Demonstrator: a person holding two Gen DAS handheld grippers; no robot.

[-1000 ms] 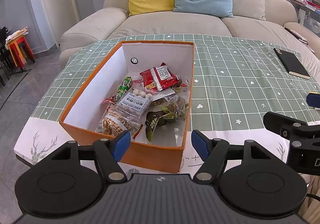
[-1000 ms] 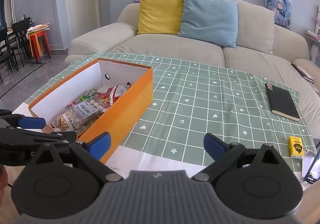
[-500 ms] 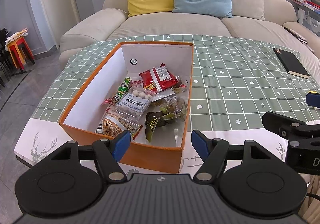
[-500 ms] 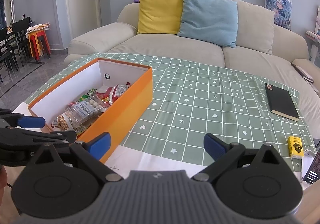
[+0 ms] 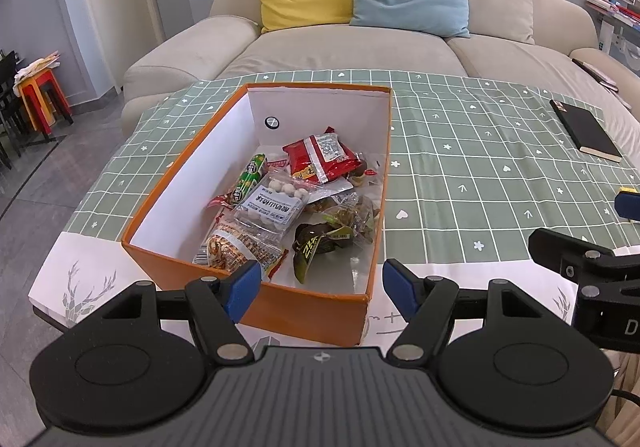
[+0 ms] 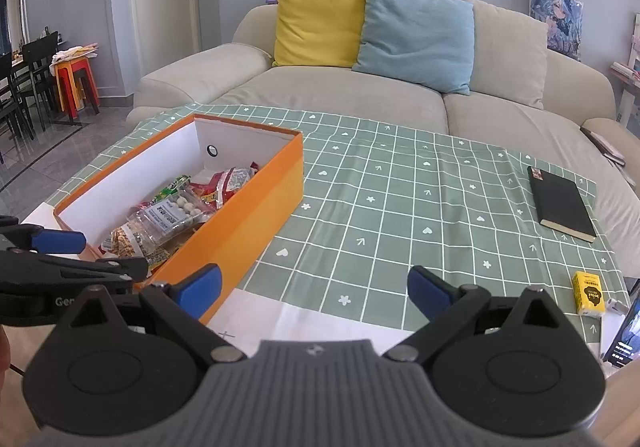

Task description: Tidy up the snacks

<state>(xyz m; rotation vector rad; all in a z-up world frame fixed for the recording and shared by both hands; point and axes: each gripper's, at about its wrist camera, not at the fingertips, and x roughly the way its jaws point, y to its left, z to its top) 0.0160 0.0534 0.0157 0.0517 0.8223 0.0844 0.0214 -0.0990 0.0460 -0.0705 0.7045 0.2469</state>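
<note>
Snacks (image 5: pixel 292 203) fill an orange box (image 5: pixel 304 313) at the centre of our left wrist view, heaped toward its right and near walls. We pick out a red packet (image 5: pixel 320 159) at the far end, a green tube (image 5: pixel 250 179) left of it, a clear bag of pale balls (image 5: pixel 276 203) in the middle, a tan packet (image 5: pixel 236 247) nearest us, and a dark green wrapper (image 5: pixel 320 247) at the lower right. The left half of the box floor is bare white.

Our left gripper (image 5: pixel 320 287) hangs just short of the box's near wall, its blue pads spread wide with nothing between them. Our right gripper (image 6: pixel 314 287) fills the lower part of its own view, likewise spread and empty, over the white edge of the checked green cloth (image 6: pixel 400 207). In that view the box sits at the left, with the left gripper's fingers low at the left edge.

At the right of the right wrist view, a black notebook (image 6: pixel 562 203) lies on the cloth, and a small yellow carton (image 6: pixel 588 293) stands lower right, well apart from the box. A sofa (image 6: pixel 340 99) with a yellow cushion (image 6: pixel 320 23) and a blue cushion (image 6: pixel 416 35) crosses the top of both views.
</note>
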